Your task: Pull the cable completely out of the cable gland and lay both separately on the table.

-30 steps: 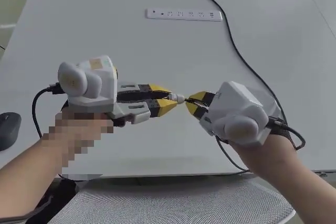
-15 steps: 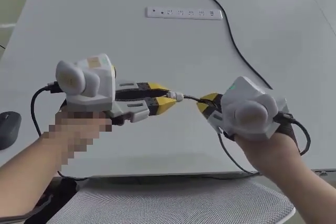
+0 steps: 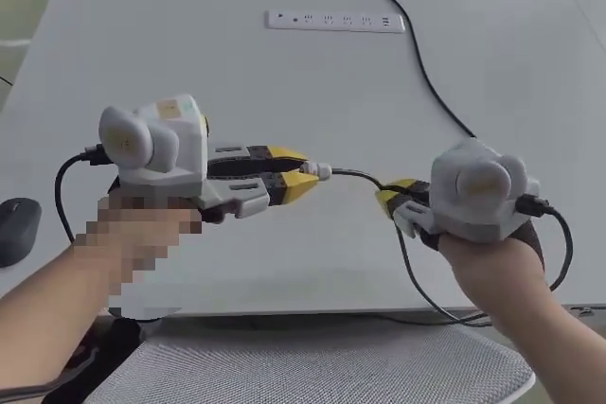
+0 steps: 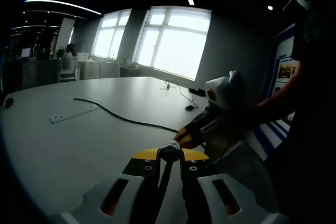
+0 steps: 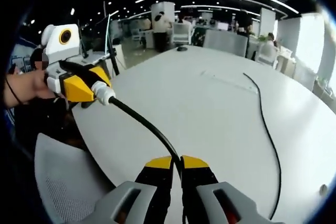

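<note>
Two grippers: both are held in the air over the near edge of the table (image 3: 312, 92), tips facing each other and well apart.
Left gripper (image 3: 305, 177): clenched on the cable gland (image 3: 321, 174). The yellow tips pinch it from both sides, and its white head pokes out past the tips toward the right gripper.
Right gripper (image 3: 393, 196): clamped on the cable (image 3: 358, 176). In the right gripper view the black cable runs in between the two yellow tips, and the jaws are tight on it.
Cable: spans the gap between the grippers in a shallow curve. One end sits in the gland at the left gripper's tips and the other in the right gripper's jaws, so it is not yet out of the gland.
Cable gland: off the table, right at the left gripper's tips, facing the right gripper.
Power strip (image 3: 336, 22): white, flat on the table, far ahead of both grippers.
Black cord (image 3: 426, 82): lies on the table, running from beyond the power strip's end diagonally toward the right gripper, then out of sight behind it.
Mouse (image 3: 14, 231): dark, on the table, out to the left of the left gripper and behind its tips.
Chair (image 3: 312, 366): grey mesh, below both grippers at the table's near edge.
Loop under right gripper: a black lead hangs below the hand; cannot tell whether it is the same cable.
</note>
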Tool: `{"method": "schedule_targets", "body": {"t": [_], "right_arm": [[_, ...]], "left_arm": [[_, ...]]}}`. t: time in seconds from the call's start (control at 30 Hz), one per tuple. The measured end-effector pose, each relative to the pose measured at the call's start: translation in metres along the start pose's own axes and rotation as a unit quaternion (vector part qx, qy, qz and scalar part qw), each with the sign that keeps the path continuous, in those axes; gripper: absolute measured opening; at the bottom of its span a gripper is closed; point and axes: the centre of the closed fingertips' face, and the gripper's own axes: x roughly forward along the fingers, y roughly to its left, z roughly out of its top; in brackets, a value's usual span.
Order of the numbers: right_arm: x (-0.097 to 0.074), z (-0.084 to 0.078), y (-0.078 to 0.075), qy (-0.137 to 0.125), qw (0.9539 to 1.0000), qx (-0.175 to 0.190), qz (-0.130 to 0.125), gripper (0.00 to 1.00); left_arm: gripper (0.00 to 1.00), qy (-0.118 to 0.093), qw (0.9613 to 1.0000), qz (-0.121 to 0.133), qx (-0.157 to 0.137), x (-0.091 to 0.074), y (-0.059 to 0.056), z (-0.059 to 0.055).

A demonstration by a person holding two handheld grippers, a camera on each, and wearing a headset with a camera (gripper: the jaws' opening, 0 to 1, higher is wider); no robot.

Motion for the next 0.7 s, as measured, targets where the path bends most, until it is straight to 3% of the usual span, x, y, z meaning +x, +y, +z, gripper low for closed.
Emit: {"method": "schedule_targets", "body": {"t": [0.13,0.23,0.33,0.7], "right_arm": [[0.002,-0.009,-0.006,0.008,0.9996,0.026,-0.004,0.0],[0.004,-0.016,-0.008,0.01,0.9972,0.073,-0.001,0.0],[0.003,-0.02,-0.013,0.014,0.9963,0.084,-0.006,0.0],[0.009,-0.032,-0.015,0.028,0.9863,0.163,-0.001,0.01]], "left_arm": [[0.15,0.0,1.0,-0.001,0.0,0.001,-0.001,-0.001],[0.15,0.0,1.0,-0.001,0.0,0.001,-0.001,0.0],[0.15,0.001,1.0,-0.002,0.0,0.001,-0.001,-0.001],[0.15,-0.001,1.0,-0.002,0.002,0.0,0.001,0.002]]}}
